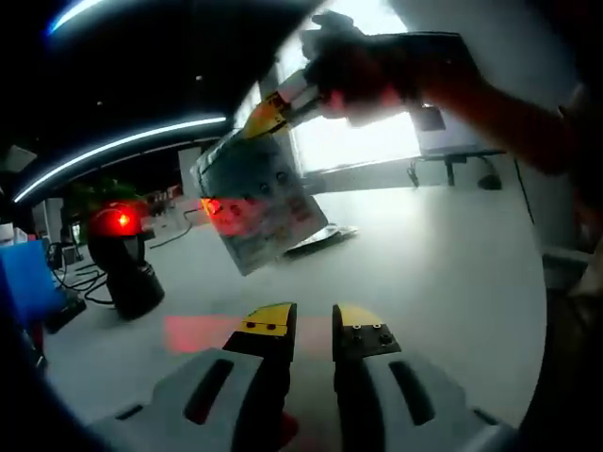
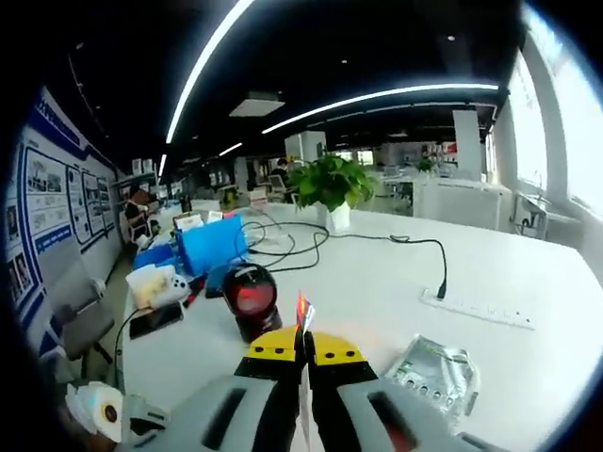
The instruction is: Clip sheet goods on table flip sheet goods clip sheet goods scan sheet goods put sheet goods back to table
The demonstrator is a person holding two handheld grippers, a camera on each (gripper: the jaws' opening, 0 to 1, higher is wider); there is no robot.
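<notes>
Yellow-tipped and dark, my left gripper (image 1: 313, 325) sits nearest in the left gripper view, jaws released with a narrow gap and nothing between them, hovering above the white surface (image 1: 443, 264). Beyond it, my right gripper (image 1: 273, 111) comes in from the upper right, held by a hand (image 1: 363, 66), and is clenched on the top edge of the sheet goods (image 1: 256, 202), a flat printed packet hanging tilted in the air. Red light falls across the packet and makes a red patch on the surface below. On the far left stands a black scanner (image 1: 124, 259) with a glowing red window.

From the right gripper view, my right gripper (image 2: 303, 350) is closed on the thin edge of the sheet goods (image 2: 303, 315), seen edge-on. Just beyond stands the scanner (image 2: 252, 299). Another silvery packet (image 2: 435, 372) lies on the surface to the right, with a white power strip (image 2: 480, 309) farther off, and a potted plant (image 2: 332, 188) and blue box (image 2: 209, 245) beyond.
</notes>
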